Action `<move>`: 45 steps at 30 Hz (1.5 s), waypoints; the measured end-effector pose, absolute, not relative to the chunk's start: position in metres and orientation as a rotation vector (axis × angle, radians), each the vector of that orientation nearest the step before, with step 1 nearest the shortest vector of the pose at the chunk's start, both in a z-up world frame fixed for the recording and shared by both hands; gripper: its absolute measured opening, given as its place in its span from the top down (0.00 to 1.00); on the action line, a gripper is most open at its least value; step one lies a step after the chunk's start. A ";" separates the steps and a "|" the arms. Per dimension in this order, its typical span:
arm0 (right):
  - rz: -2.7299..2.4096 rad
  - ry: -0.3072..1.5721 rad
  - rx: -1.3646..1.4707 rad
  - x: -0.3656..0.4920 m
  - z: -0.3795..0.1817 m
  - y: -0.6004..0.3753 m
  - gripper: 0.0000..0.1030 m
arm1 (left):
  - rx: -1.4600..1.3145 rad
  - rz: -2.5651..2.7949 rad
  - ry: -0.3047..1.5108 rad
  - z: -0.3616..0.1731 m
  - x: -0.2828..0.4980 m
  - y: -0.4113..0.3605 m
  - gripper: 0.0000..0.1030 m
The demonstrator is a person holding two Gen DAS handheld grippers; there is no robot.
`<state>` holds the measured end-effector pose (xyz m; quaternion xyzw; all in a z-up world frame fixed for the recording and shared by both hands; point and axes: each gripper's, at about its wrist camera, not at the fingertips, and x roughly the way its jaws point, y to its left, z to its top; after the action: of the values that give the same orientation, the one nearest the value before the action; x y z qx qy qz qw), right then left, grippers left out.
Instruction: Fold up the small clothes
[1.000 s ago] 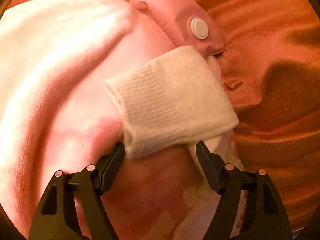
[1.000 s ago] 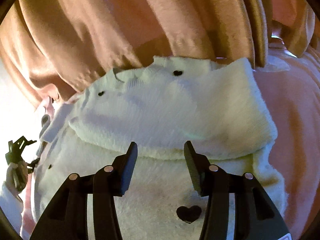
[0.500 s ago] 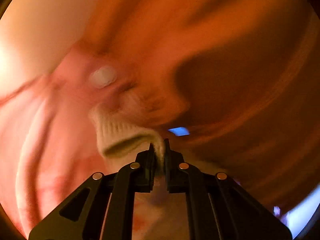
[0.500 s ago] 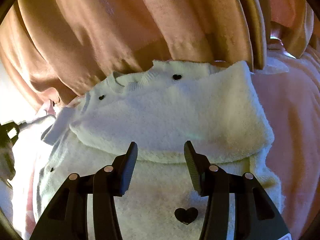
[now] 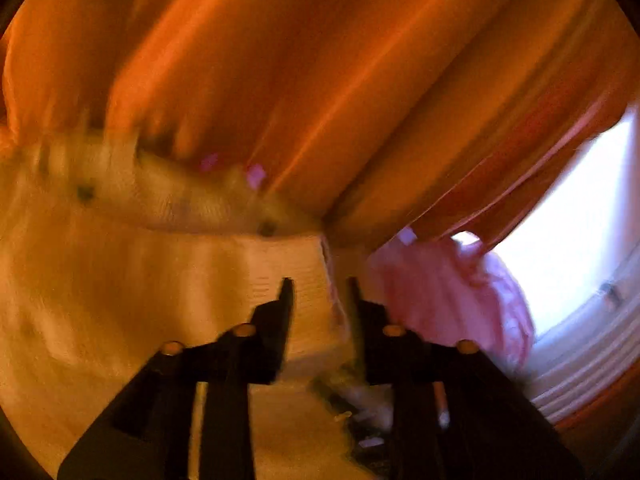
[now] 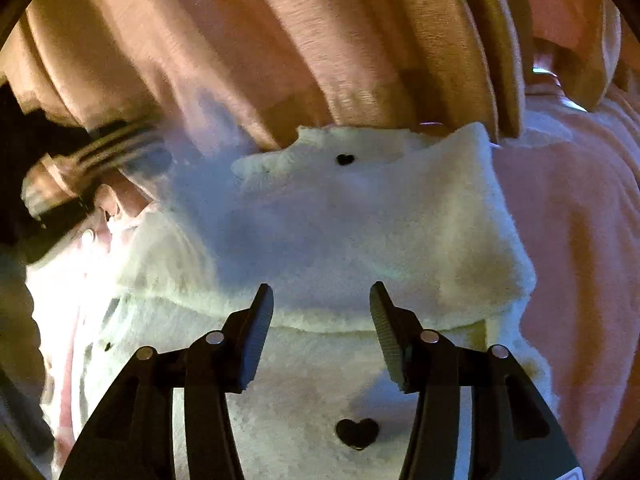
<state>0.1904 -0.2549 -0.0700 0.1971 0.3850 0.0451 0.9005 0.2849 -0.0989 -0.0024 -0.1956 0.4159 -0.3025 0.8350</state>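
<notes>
Right tool point(image 6: 320, 300) hangs wide open and empty over the folded white sweater point(image 6: 360, 240), which lies on orange cloth point(image 6: 280, 40). Left tool point(image 5: 318, 292), blurred, is parted around the ribbed cuff point(image 5: 280, 272) without pinching it.

Across the upper half of your right wrist view hangs a tan-brown curtain point(image 6: 320, 40) in vertical folds. Below it, at centre frame, lies a cream-white fleecy garment point(image 6: 360, 220) dotted with small black hearts: one near its top edge point(image 6: 345, 159) and a larger one at the bottom centre point(image 6: 357, 433). Filling the right side is a plain pale pink fabric point(image 6: 572, 240). Your right gripper point(image 6: 320, 320) is black with grey ribbed pads.

In your blurred left wrist view, the curtain point(image 5: 320, 60) reads deep orange, the garment point(image 5: 140, 280) yellowish cream with dark specks, and a pink crumpled cloth point(image 5: 448, 292) sits lower right. Your left gripper point(image 5: 320, 304) is black.
</notes>
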 end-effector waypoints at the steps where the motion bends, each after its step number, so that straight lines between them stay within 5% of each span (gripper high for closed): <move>1: 0.093 0.794 0.414 0.190 -0.069 -0.257 0.51 | -0.442 -0.639 0.896 -0.012 0.285 -0.095 0.69; 4: 0.111 0.794 0.419 0.192 -0.066 -0.260 0.47 | -0.532 -0.592 0.891 -0.031 0.276 -0.059 0.49; 8: 0.146 0.797 0.478 0.195 -0.068 -0.264 0.47 | -0.613 -0.430 0.811 -0.035 0.250 0.012 0.37; 19: 0.157 0.881 0.637 0.229 -0.097 -0.264 0.50 | -0.986 -0.099 0.834 -0.091 0.242 0.149 0.35; 22: 0.208 0.897 0.661 0.244 -0.093 -0.254 0.92 | -0.992 -0.115 0.817 -0.087 0.257 0.148 0.48; 25: 0.240 0.842 0.577 0.256 -0.061 -0.237 0.95 | -0.967 -0.119 0.749 -0.068 0.268 0.153 0.86; 30: 0.309 0.562 0.455 0.227 0.025 -0.234 1.00 | -0.810 -0.108 0.556 -0.021 0.252 0.153 0.87; 35: 0.057 0.934 0.377 0.267 -0.081 -0.266 0.99 | -0.811 0.008 0.741 -0.084 0.248 0.154 0.90; 37: 0.079 0.884 0.413 0.256 -0.075 -0.271 0.99 | -0.828 0.012 0.746 -0.093 0.243 0.156 0.89; 40: 0.135 0.808 0.451 0.243 -0.051 -0.273 0.96 | -0.789 0.009 0.744 -0.090 0.239 0.153 0.89; 42: 0.107 0.823 0.445 0.242 -0.053 -0.274 0.69 | -0.778 0.002 0.748 -0.088 0.239 0.151 0.89; 43: 0.081 0.856 0.436 0.246 -0.061 -0.274 0.45 | -0.773 0.001 0.752 -0.089 0.241 0.150 0.89; 45: 0.063 0.913 0.448 0.254 -0.077 -0.272 0.44 | -0.777 0.002 0.758 -0.091 0.243 0.149 0.89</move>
<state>0.2539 -0.2717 -0.0775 0.2144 0.4368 0.0303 0.8731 0.2426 0.1489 -0.0910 -0.3695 0.3606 0.0009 0.8564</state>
